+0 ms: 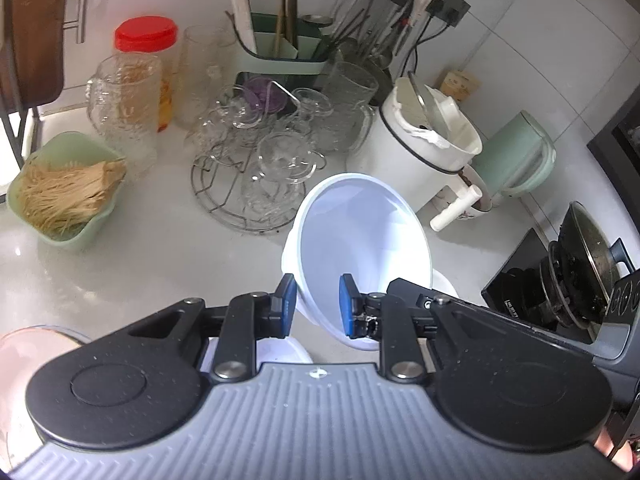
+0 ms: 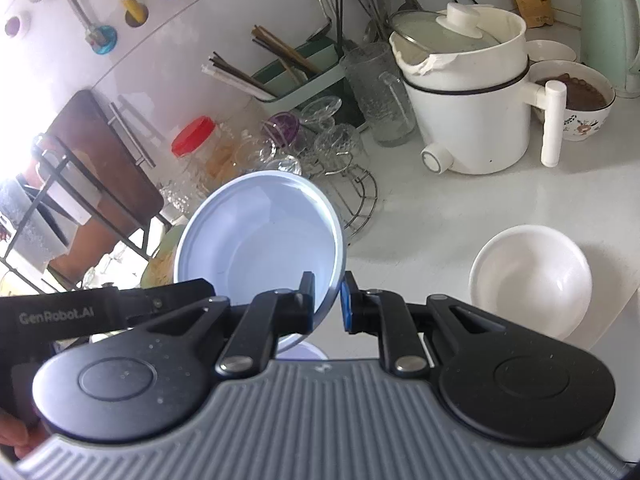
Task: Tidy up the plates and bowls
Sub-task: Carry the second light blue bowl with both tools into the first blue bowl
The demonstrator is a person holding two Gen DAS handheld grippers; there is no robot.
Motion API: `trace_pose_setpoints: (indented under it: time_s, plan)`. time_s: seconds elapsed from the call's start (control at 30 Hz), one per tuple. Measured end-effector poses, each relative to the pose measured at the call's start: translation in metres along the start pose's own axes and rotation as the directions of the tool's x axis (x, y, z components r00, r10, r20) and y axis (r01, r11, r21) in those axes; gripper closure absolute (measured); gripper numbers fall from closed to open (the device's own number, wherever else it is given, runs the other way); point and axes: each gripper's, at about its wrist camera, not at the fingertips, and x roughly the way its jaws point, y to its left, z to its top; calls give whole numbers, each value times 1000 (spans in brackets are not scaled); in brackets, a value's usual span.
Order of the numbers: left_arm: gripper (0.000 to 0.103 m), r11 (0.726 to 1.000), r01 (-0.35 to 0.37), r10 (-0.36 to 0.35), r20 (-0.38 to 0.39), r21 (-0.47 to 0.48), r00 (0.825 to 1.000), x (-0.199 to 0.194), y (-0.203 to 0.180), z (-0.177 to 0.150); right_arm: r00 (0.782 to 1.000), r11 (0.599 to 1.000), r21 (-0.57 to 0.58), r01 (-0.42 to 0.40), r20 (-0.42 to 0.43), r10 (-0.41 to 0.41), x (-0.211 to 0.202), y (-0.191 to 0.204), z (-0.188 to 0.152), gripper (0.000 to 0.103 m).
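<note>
A pale blue bowl [image 1: 360, 248] is held tilted above the white counter; it also shows in the right wrist view [image 2: 256, 240]. My left gripper [image 1: 318, 306] is shut on the bowl's near rim. My right gripper [image 2: 326, 300] is shut on the bowl's right rim, opposite the left one. A white bowl [image 2: 532, 280] stands upright on the counter to the right of the right gripper. Another pale bowl [image 1: 280, 354] lies below the left gripper, mostly hidden. A pink bowl [image 1: 24, 352] shows at the lower left edge.
A wire rack with glass cups [image 1: 260, 152], a green basket of noodles [image 1: 68, 192], a red-lidded jar [image 1: 148, 56], a white electric pot [image 2: 472, 100], a utensil holder [image 1: 280, 52], a green kettle [image 1: 520, 156], a patterned bowl of food [image 2: 576, 100] and a stove with a pan [image 1: 576, 272] crowd the counter.
</note>
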Motion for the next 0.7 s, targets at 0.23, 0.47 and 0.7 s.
trace_pose_setpoints:
  time_s: [0.23, 0.47, 0.7]
  plan:
    - [78, 1000, -29, 29, -15, 0, 999, -8, 17, -22, 999, 1000, -27, -5, -36, 4, 4, 14, -16, 87]
    - [77, 998, -56, 55, -54, -13, 997, -3, 35, -52, 995, 997, -70, 15, -97, -22, 15, 24, -44, 87]
    - [77, 995, -85, 80, -98, -49, 992, 13, 57, -75, 983, 999, -46, 10, -180, -18, 32, 21, -59, 87]
